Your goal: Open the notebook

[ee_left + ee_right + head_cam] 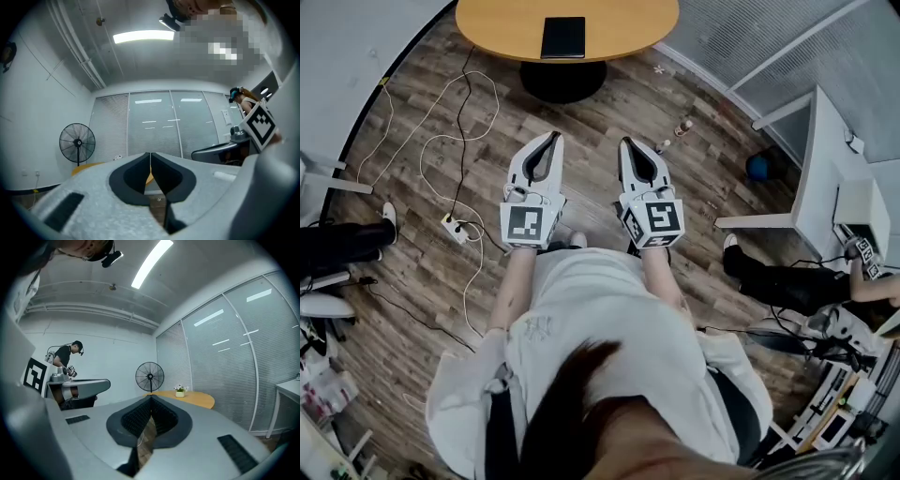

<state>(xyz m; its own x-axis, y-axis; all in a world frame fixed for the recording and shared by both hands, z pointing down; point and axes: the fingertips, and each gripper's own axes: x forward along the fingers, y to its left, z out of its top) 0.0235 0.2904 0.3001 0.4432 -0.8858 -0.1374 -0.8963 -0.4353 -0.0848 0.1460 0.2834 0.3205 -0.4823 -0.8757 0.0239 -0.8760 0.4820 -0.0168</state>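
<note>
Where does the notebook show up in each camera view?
Head view: the notebook lies at top centre, on the round wooden table.
Left gripper view: not in it; only a sliver of the table shows, lower left of centre.
Right gripper view: not in it; the table sits right of centre.
Shared landmark: the round wooden table, which all three views show.

A round light-wood tabletop (619,28) carries a closed black notebook (562,37), flat near its front edge. Across the brown wood-plank floor (600,122) trail white cables (441,138), perhaps joined to a white power strip (455,228).
</note>
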